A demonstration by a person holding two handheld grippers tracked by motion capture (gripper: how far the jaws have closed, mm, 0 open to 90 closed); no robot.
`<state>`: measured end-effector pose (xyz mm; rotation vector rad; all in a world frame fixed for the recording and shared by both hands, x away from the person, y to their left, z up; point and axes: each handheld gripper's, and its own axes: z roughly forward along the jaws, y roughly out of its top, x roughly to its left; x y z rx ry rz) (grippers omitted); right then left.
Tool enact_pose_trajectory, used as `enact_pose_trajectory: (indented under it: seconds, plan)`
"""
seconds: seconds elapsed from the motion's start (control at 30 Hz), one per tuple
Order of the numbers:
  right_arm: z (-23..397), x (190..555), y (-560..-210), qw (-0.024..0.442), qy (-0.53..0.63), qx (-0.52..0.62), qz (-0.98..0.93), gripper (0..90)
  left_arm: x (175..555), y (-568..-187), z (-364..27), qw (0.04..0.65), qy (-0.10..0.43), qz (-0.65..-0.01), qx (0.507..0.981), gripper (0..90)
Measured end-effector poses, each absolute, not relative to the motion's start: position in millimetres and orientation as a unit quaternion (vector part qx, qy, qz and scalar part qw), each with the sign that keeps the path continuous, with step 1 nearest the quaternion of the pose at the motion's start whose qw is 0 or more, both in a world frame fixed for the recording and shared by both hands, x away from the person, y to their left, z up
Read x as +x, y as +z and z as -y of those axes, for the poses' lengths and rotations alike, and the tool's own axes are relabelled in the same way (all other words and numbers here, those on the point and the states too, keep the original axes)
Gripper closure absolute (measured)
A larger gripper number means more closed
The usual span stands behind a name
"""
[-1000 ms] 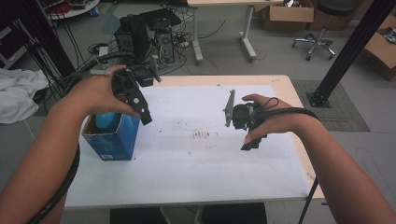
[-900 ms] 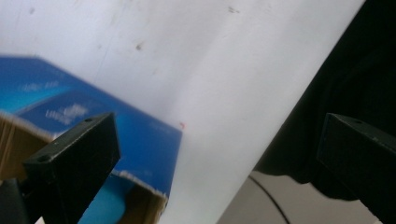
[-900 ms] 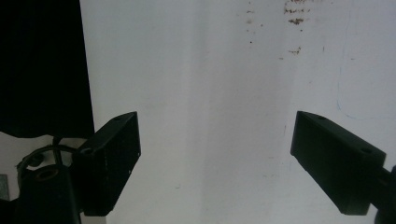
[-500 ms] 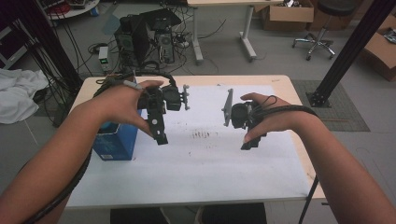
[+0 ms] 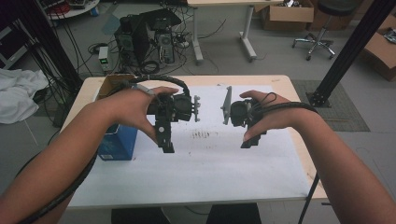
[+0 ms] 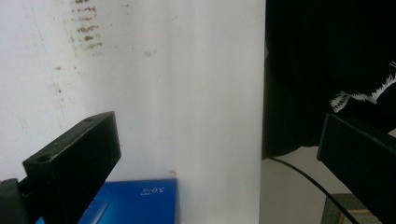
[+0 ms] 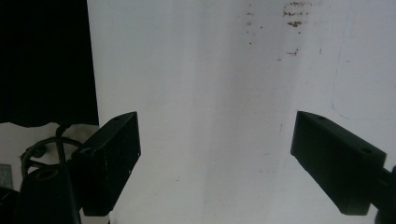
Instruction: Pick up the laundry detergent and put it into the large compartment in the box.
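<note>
My left gripper (image 5: 166, 140) hangs over the white sheet (image 5: 210, 163) near the table's middle, jaws pointing down and toward the person. It stands open with nothing between its fingers (image 6: 219, 135). The right gripper (image 5: 250, 137) hovers a short way to its right at the same height, also open and empty (image 7: 219, 133). A blue box (image 5: 116, 142) stands on the table's left side, just left of the left hand; its blue top (image 6: 135, 203) shows below the left gripper's jaws. Brown smudges (image 5: 201, 135) mark the sheet between the two grippers.
The wooden table (image 5: 280, 84) ends close to the sheet on every side. Computer towers (image 5: 140, 42) and cables lie on the floor behind it. A black post (image 5: 345, 51) rises at the right and a white cloth (image 5: 18, 98) lies at the left.
The left gripper has swung from above the blue box to the right, over the sheet's middle, and now faces the right gripper. The right gripper has barely moved.
</note>
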<state>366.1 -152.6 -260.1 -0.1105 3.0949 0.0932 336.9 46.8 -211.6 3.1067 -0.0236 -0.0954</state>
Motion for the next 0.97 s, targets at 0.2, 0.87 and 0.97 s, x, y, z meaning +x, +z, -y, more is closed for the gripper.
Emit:
enact_pose_trajectory:
  seconds: [0.2,0.87,0.97]
  plan:
    - [151,369,-261,0.018,0.026,-0.035,-0.999,15.9,339,-208,-48,0.025,-0.026,0.011,0.999,0.1]
    - [150,377,-260,0.019,0.03,-0.039,-0.999,15.9,353,-214,-48,0.029,-0.033,0.006,0.999,0.1]
    - [150,377,-260,0.021,0.029,-0.04,-0.999,15.9,354,-215,-49,0.028,-0.033,0.004,0.999,0.1]
